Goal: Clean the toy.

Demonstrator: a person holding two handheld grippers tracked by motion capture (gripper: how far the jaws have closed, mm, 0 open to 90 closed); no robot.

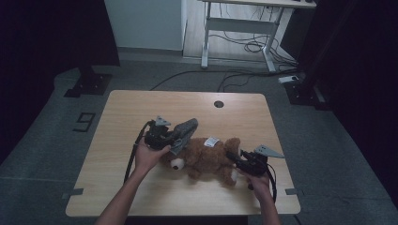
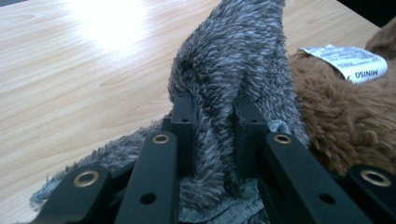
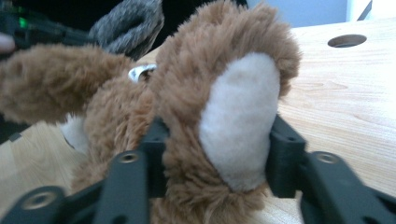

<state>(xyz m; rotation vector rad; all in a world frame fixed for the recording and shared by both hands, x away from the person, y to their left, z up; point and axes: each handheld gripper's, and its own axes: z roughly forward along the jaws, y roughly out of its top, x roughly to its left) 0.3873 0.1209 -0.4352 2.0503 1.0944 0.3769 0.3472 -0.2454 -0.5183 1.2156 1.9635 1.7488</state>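
Observation:
A brown teddy bear (image 1: pixel 206 159) lies on its back across the middle of the wooden table (image 1: pixel 136 108), head toward the left. A white label (image 2: pixel 348 63) shows on its body. My left gripper (image 2: pixel 212 126) is shut on a fold of grey fuzzy cloth (image 2: pixel 233 51), which stands up over the bear's head end (image 1: pixel 187 127). My right gripper (image 3: pixel 219 144) has the bear's foot (image 3: pixel 238 116), brown with a white sole, between its jaws. Both pads touch the fur. In the high view the right gripper (image 1: pixel 233 157) sits at the bear's leg end.
A round cable hole (image 1: pixel 218 104) lies near the table's far edge. Beyond the table stand a white desk frame (image 1: pixel 239 23) and loose cables on the floor (image 1: pixel 253 47). Bare tabletop runs to the left and behind the bear.

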